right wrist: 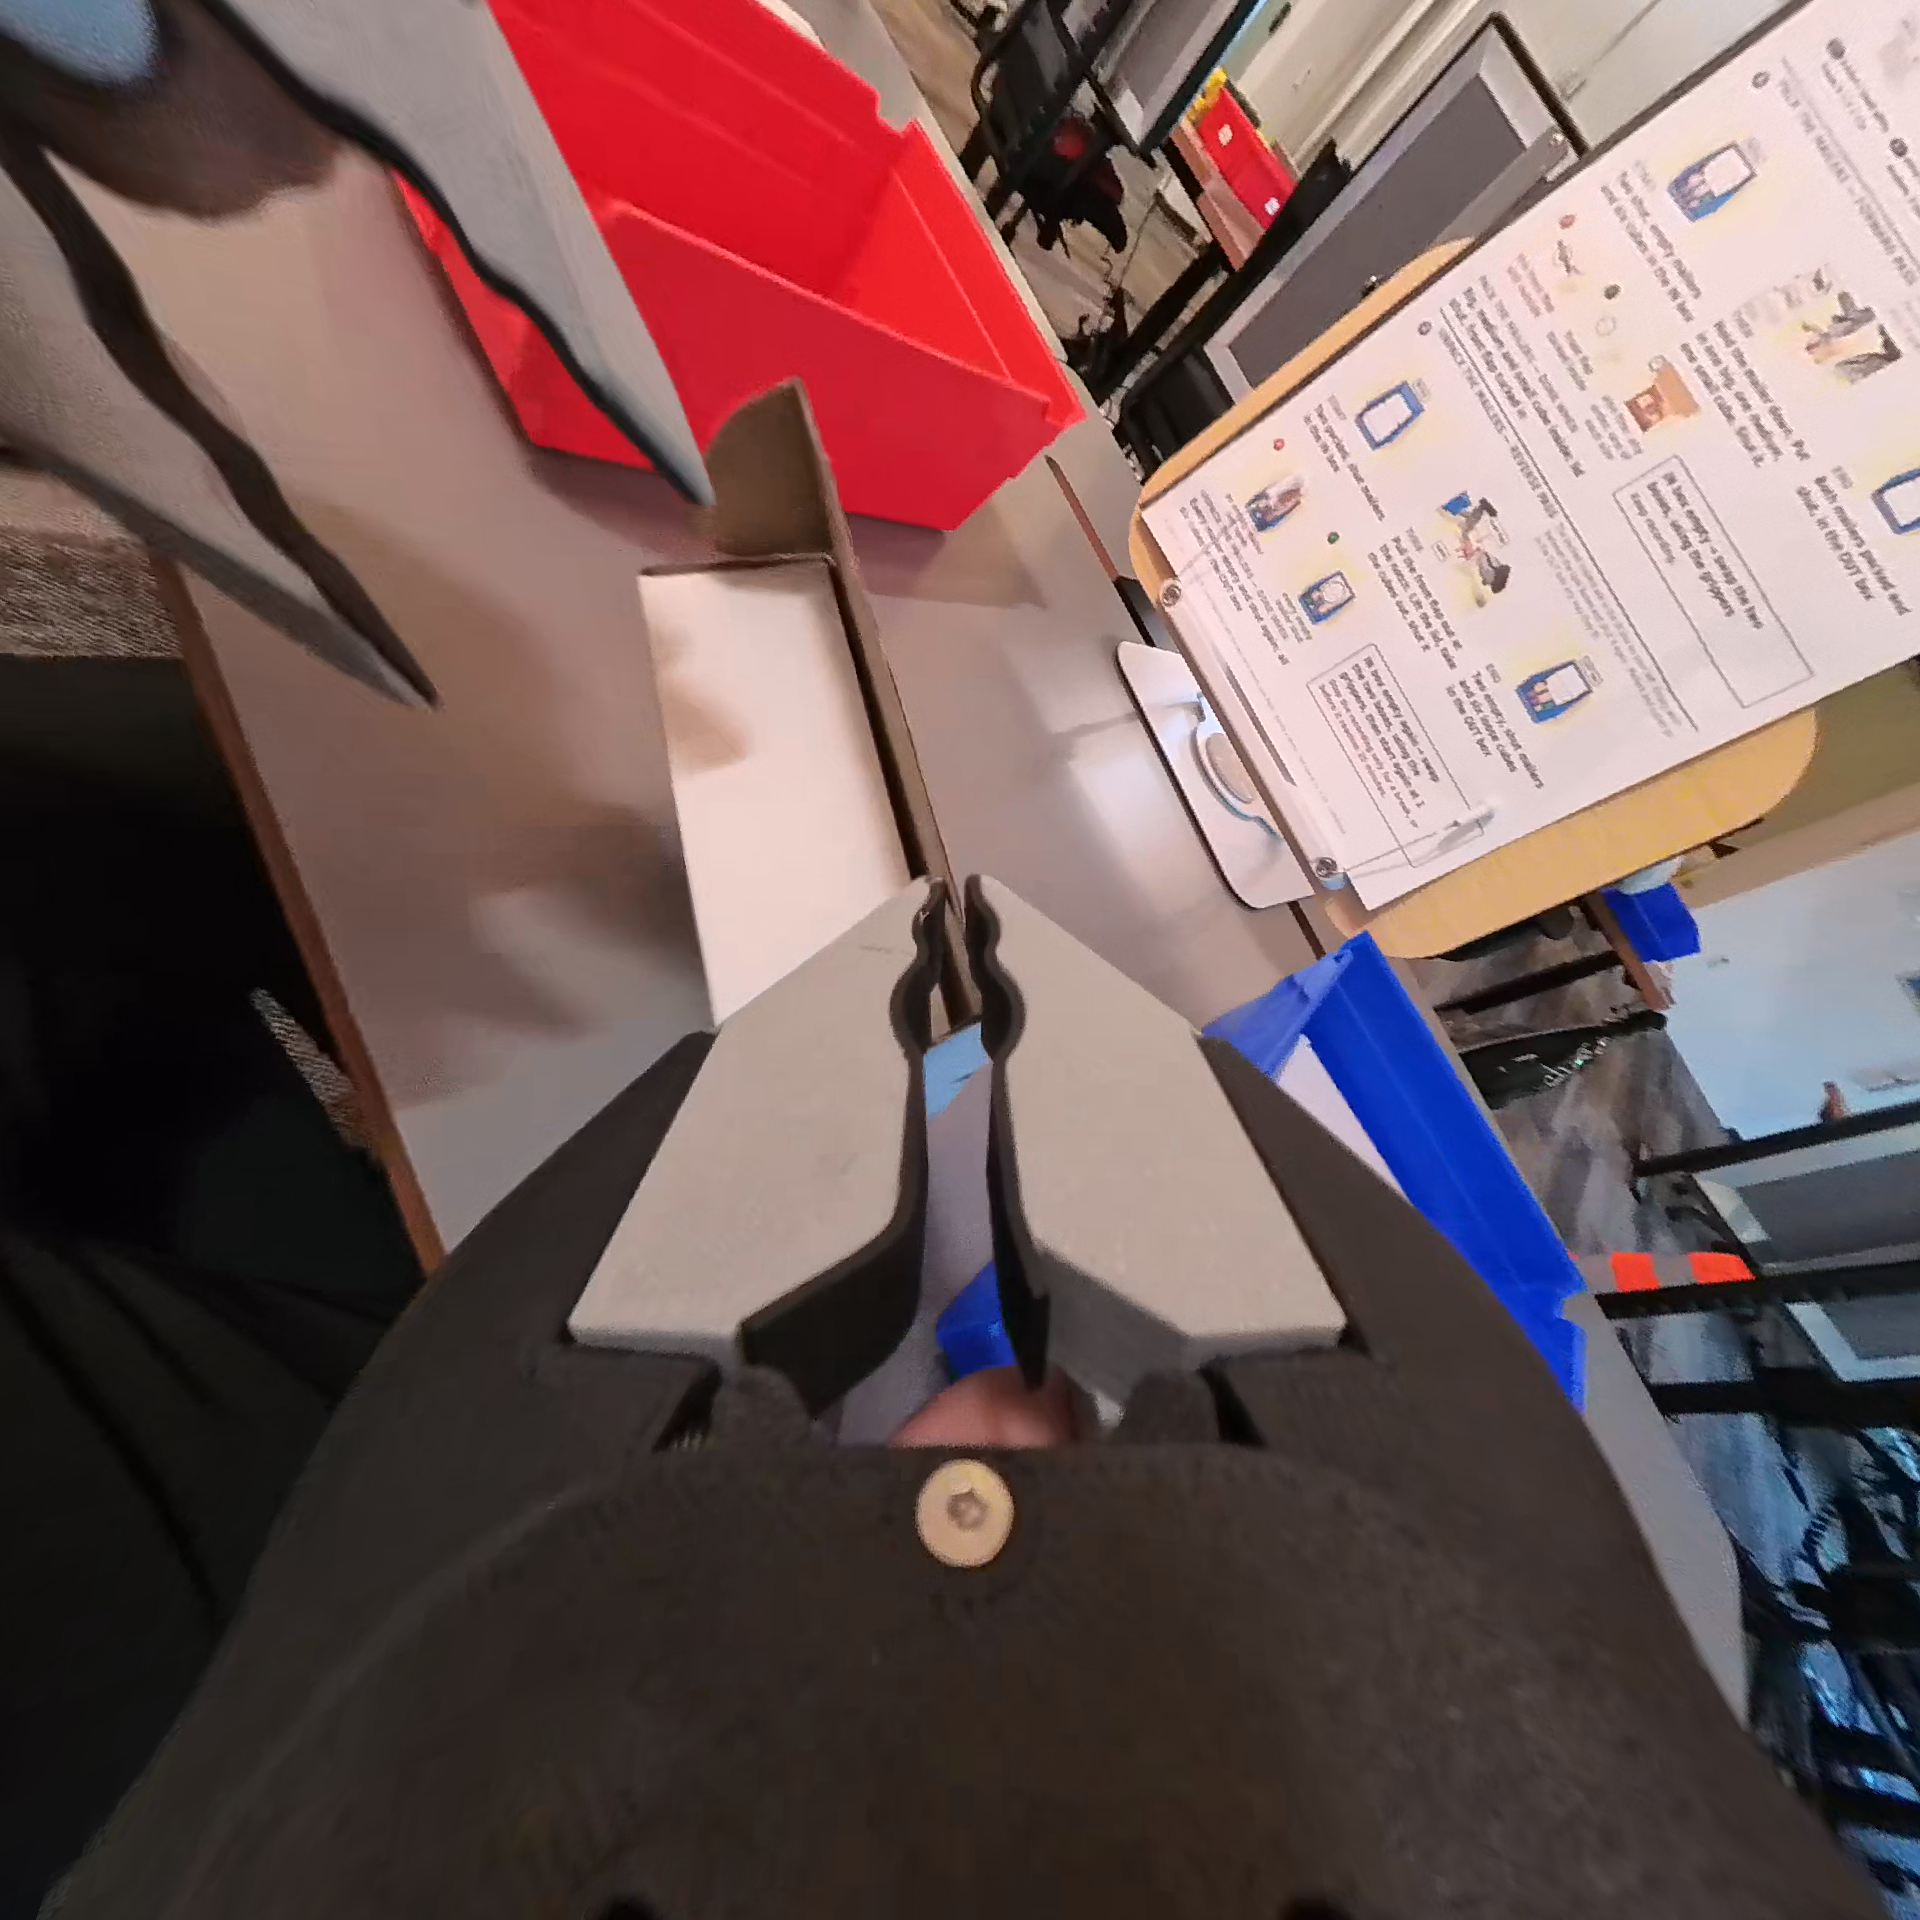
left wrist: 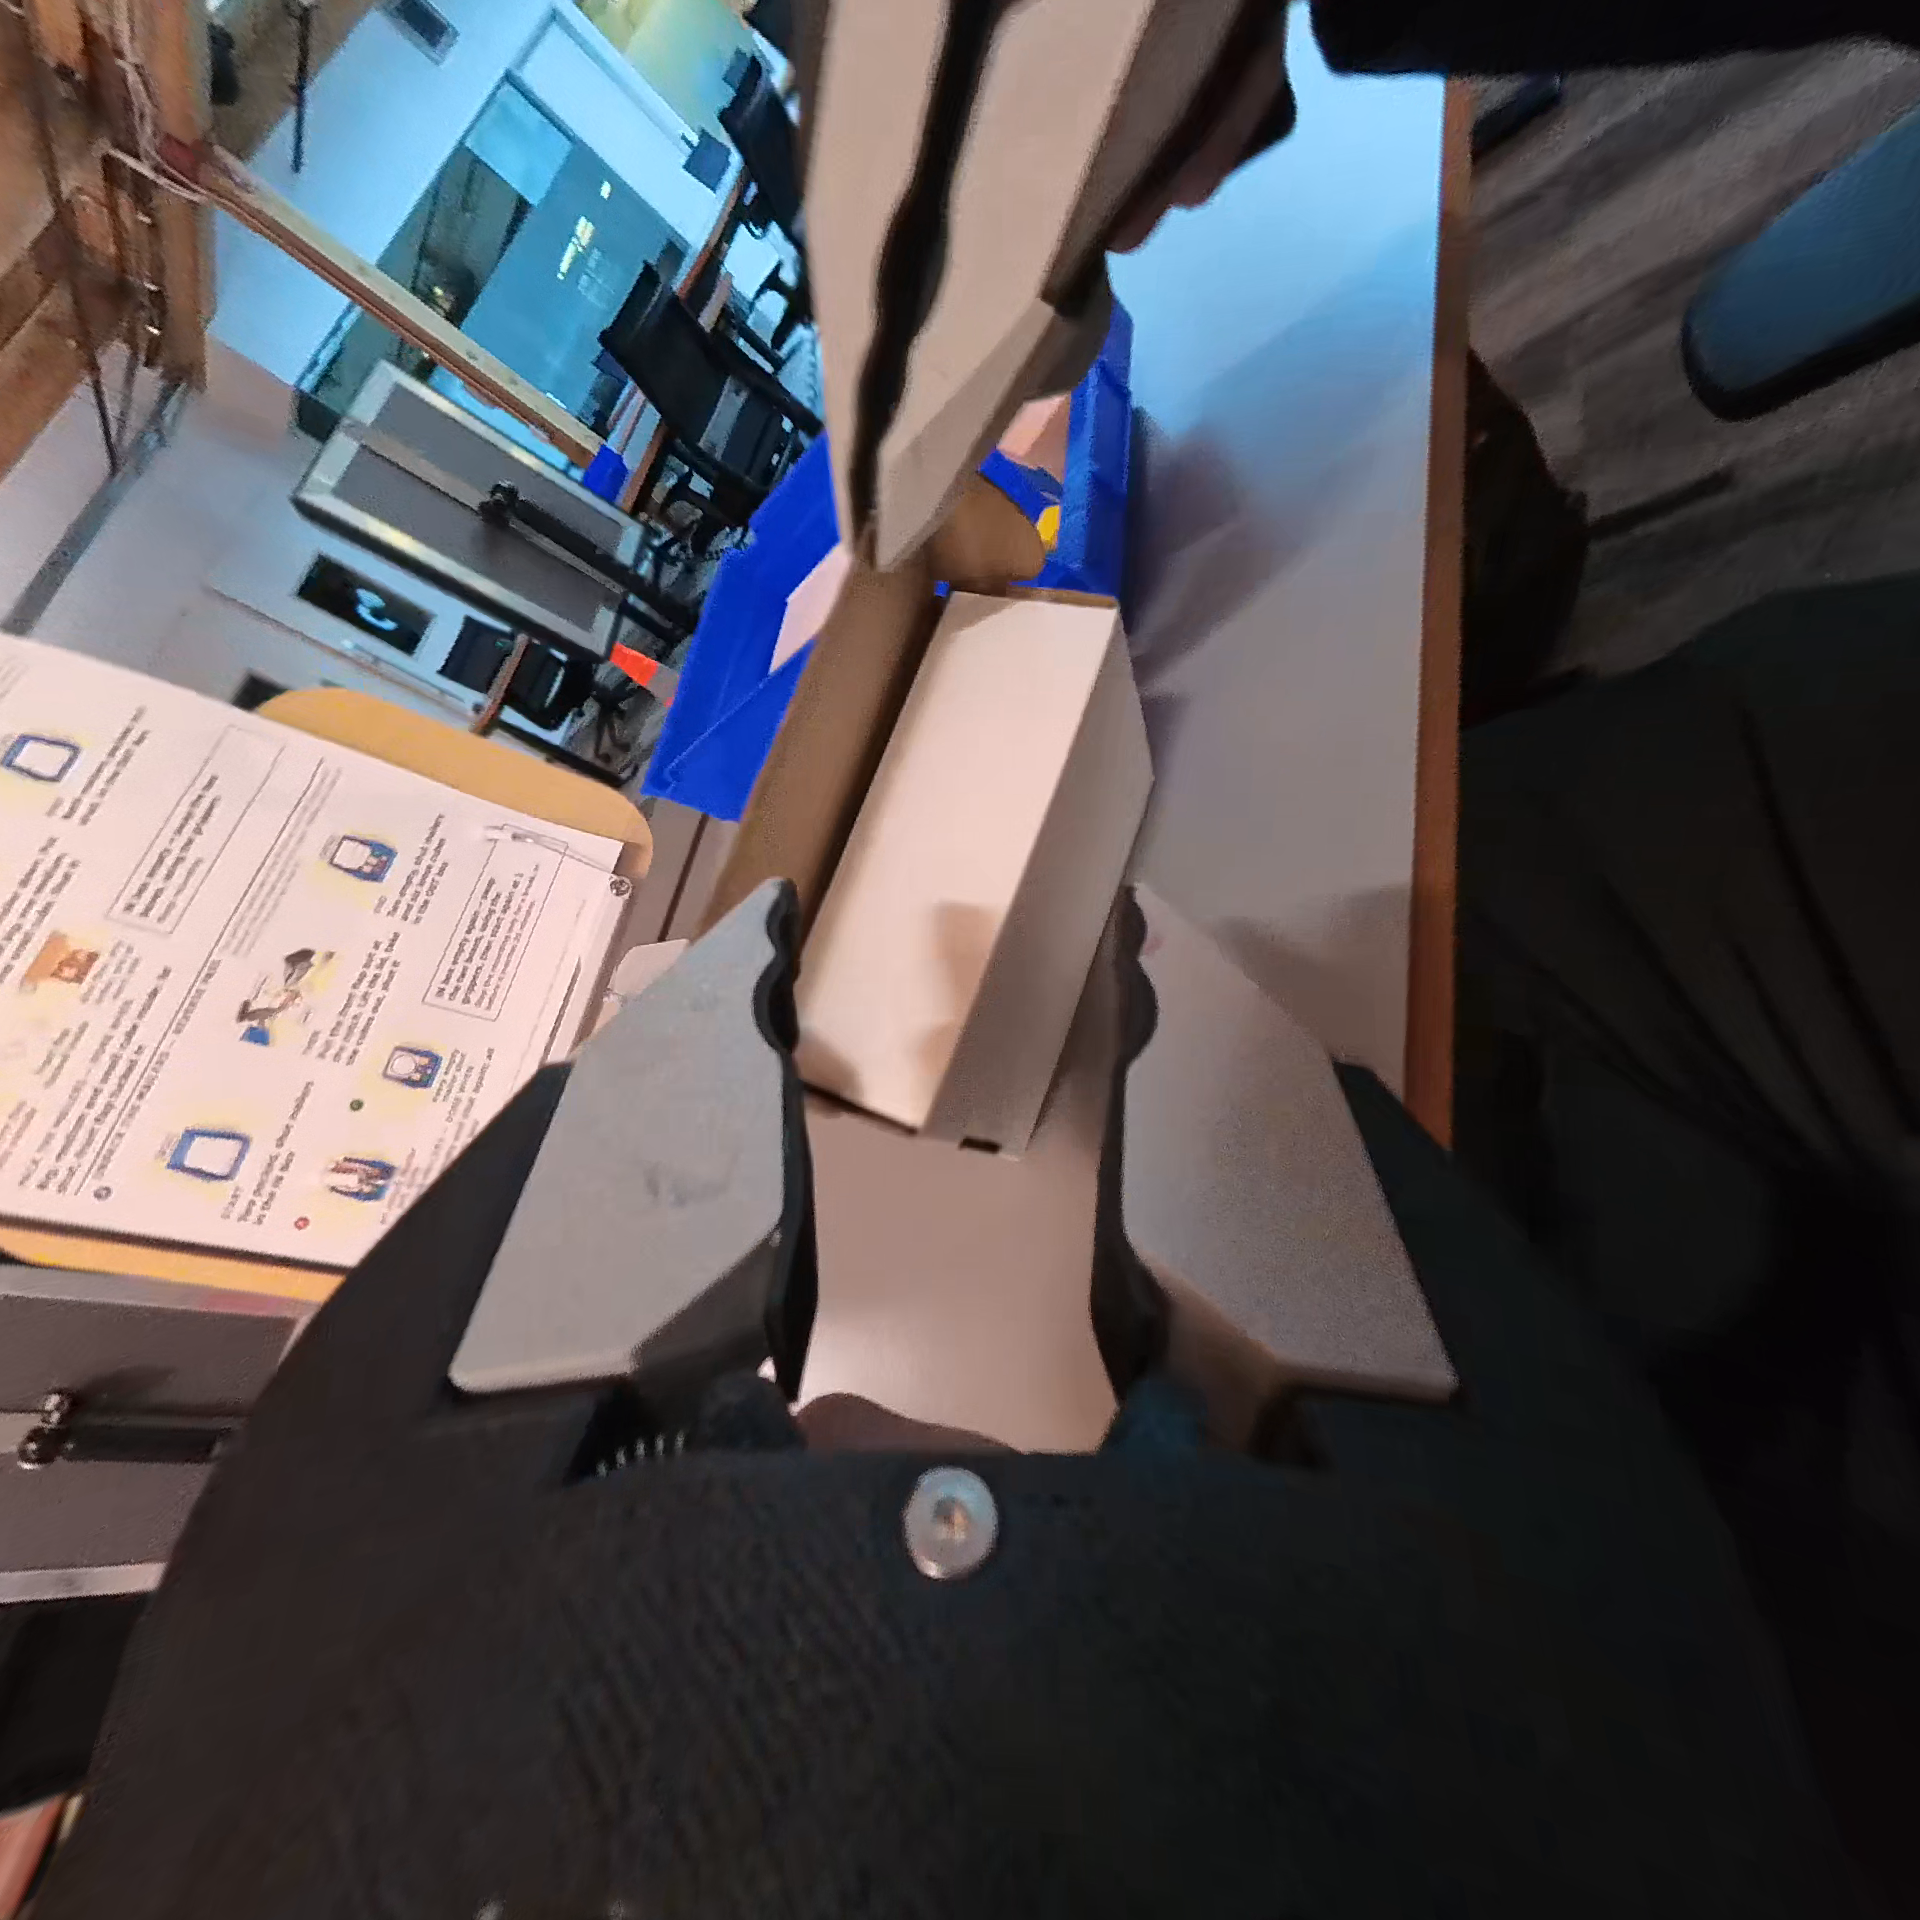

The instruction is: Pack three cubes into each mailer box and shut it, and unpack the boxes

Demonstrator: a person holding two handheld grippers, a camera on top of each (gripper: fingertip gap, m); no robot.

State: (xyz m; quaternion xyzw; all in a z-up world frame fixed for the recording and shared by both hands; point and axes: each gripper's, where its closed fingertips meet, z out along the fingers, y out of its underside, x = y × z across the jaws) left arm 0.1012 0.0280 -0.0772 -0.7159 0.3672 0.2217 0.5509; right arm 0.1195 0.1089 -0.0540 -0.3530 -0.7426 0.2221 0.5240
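Observation:
A white mailer box (left wrist: 987, 831) lies on the grey table, its brown-lined lid (left wrist: 831, 748) raised on edge. My left gripper (left wrist: 956, 966) is open and straddles the near end of the box; the left pad touches its side and a small gap shows on the right. My right gripper (right wrist: 956, 925) is shut on the thin edge of the lid (right wrist: 894, 727), beside the white box (right wrist: 769, 769). It also shows in the left wrist view (left wrist: 873, 520), pinching the lid from the far end. The left gripper (right wrist: 556, 592) shows open in the right wrist view. The box's inside is hidden.
A blue bin (left wrist: 727, 707) holding coloured pieces stands beyond the box and also shows in the right wrist view (right wrist: 1434, 1122). A red bin (right wrist: 831, 343) stands farther along the table. An instruction sheet (right wrist: 1558, 468) on a wooden board stands alongside. The table's wooden edge (left wrist: 1439, 623) borders a person's dark clothing.

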